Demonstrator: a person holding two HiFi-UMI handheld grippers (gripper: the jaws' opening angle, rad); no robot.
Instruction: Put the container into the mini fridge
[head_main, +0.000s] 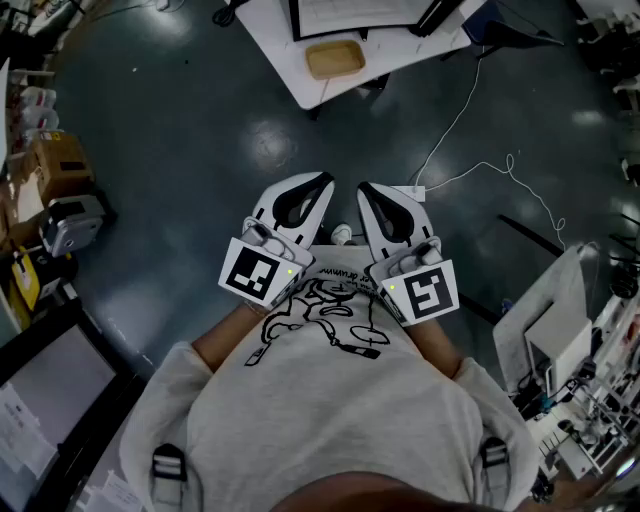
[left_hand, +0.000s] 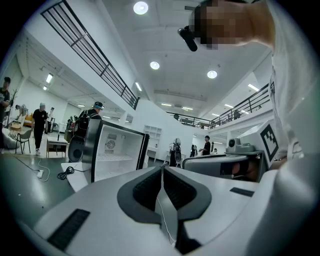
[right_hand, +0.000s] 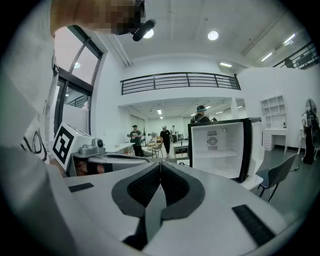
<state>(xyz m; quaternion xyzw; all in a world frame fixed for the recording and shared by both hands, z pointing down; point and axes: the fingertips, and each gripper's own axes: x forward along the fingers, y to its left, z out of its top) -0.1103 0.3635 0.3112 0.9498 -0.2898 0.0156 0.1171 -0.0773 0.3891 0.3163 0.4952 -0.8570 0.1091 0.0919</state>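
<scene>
The mini fridge (left_hand: 112, 152) stands on a low white table with its door swung open and its white inside bare; the right gripper view also shows this mini fridge (right_hand: 222, 147). A tan shallow container (head_main: 335, 58) lies on a white table (head_main: 290, 60) far ahead of me in the head view. I hold both grippers side by side close to my chest, pointing forward. My left gripper (head_main: 325, 180) (left_hand: 162, 166) is shut with nothing between its jaws. My right gripper (head_main: 363, 187) (right_hand: 160, 164) is shut and empty too.
A white cable (head_main: 470, 170) trails over the dark floor. Boxes and gear (head_main: 60, 170) line the left, racks of equipment (head_main: 590, 390) the right. Several people (right_hand: 134, 137) stand far back in the hall. A grey chair (right_hand: 280, 175) sits right of the fridge.
</scene>
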